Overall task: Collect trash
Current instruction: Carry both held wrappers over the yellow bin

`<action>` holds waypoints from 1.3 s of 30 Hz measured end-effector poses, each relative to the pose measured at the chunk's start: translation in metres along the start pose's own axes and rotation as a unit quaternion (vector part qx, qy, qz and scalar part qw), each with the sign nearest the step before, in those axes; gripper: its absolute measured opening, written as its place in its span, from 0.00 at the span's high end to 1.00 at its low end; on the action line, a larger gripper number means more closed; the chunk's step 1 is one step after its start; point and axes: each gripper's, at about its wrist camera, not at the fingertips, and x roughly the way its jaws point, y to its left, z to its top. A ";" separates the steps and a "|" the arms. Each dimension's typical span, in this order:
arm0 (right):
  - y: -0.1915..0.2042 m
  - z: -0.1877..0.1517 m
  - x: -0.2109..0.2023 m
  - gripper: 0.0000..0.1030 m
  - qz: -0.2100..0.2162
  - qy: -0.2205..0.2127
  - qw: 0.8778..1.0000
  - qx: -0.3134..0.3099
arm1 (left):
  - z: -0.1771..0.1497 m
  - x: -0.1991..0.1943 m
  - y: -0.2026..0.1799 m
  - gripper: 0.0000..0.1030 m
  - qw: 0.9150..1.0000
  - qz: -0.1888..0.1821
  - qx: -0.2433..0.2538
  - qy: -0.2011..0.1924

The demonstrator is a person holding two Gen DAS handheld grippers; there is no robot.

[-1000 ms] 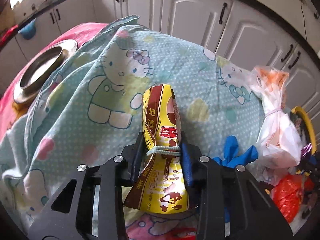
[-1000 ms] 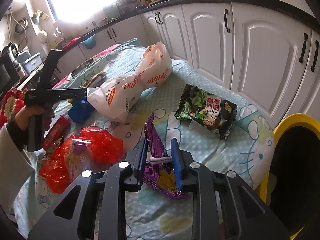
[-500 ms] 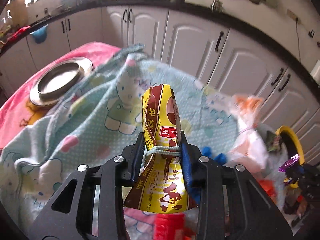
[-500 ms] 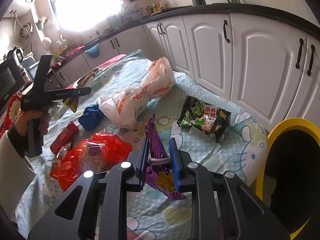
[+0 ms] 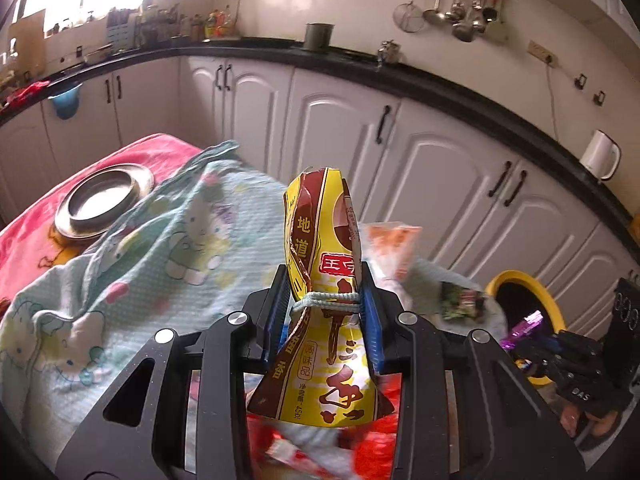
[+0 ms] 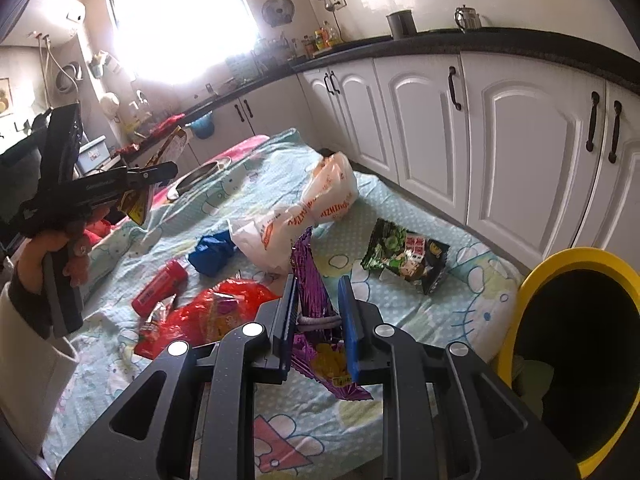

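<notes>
My left gripper [image 5: 325,307] jaws clamp the yellow seasoning packet [image 5: 320,300]. Right gripper [image 6: 318,318] jaws clamp the purple snack wrapper [image 6: 316,312], beside the yellow-rimmed bin [image 6: 524,292].

White cabinets [image 6: 424,128]; bright, perhaps sunlit window [image 6: 180,20]

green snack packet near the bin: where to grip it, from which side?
The green snack packet lies flat on the blanket, nothing on it. Come from above and pinch its crinkled left end seam, which lifts slightly off the cloth. The flat middle offers no edge. Both hand-held grippers are full, so drop a wrapper in the yellow bin first.
</notes>
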 end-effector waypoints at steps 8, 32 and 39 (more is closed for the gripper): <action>-0.007 0.010 -0.034 0.81 0.001 -0.033 0.999 -0.001 | -0.002 -0.004 -0.047 0.75 0.999 -0.033 0.014 -0.011; -0.070 0.010 -0.120 0.81 -0.066 -0.084 0.994 0.017 | -0.022 0.014 -0.172 0.74 0.990 -0.117 0.076 -0.006; -0.096 0.004 -0.137 0.81 -0.098 -0.094 0.990 0.033 | -0.031 0.018 -0.202 0.74 0.986 -0.140 0.087 -0.001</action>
